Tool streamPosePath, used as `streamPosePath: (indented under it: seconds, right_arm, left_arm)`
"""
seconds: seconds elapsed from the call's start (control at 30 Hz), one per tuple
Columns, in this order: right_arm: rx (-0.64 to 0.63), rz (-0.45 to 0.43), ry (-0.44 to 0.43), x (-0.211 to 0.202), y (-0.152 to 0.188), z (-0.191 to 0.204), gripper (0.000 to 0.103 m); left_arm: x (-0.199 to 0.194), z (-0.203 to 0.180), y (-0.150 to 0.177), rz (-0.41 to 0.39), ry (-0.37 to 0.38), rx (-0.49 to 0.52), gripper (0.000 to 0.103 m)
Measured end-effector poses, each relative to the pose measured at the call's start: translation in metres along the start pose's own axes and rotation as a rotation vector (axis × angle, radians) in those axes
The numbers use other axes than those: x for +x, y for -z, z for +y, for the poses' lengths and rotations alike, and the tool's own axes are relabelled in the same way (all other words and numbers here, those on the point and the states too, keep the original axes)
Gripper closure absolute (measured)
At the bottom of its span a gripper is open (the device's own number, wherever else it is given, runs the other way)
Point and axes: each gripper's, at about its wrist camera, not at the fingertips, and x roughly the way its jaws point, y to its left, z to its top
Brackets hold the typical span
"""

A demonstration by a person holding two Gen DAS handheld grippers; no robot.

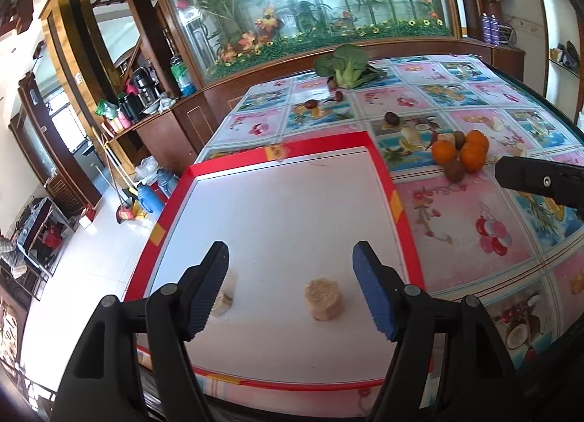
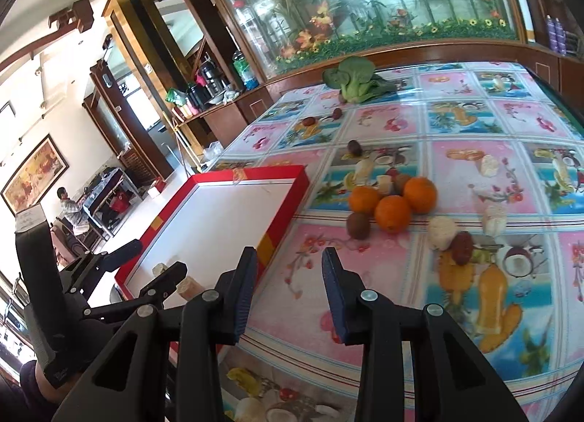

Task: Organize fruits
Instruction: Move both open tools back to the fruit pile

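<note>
A red-rimmed white tray (image 1: 379,163) lies on the table's left side; it also shows in the right wrist view (image 2: 281,217). Two pale round pieces lie in it: one (image 1: 324,298) between my left gripper's fingers, one (image 1: 224,298) partly behind the left finger. My left gripper (image 1: 290,290) is open above the tray's near end. Three oranges (image 2: 392,212) and two kiwis (image 2: 358,225) cluster right of the tray. My right gripper (image 2: 290,292) is open and empty over the tablecloth, near the tray's right rim.
A leafy green vegetable (image 2: 352,81) lies at the table's far edge. Small dark fruits (image 2: 354,147) are scattered mid-table. White pieces (image 2: 441,232) and a dark red fruit (image 2: 461,247) lie right of the oranges. A planted glass cabinet (image 1: 292,2) stands behind the table.
</note>
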Motion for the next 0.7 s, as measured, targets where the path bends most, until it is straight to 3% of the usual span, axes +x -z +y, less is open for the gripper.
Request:
streamPosePath:
  seconds: [0.17,0.47,0.63,0.7]
  right_arm:
    - [-0.002,-0.013,0.057,-0.014,0.002,-0.023,0.067]
    - [0.021,0.061,0.275,-0.033,0.010,-0.085,0.067]
    - [0.027,0.093,0.356,-0.033,0.009,-0.102,0.067]
    - [0.043,0.098,0.350,-0.032,0.007,-0.108,0.067]
  left_arm:
    - [-0.005,-0.020,-0.004,-0.001,0.050,0.031,0.031]
    - [-0.001,-0.073,-0.009,0.081,0.299,0.074,0.031]
    - [0.002,-0.096,-0.012,0.116,0.351,0.099,0.031]
    - [0.003,-0.103,-0.015,0.122,0.365,0.114,0.031]
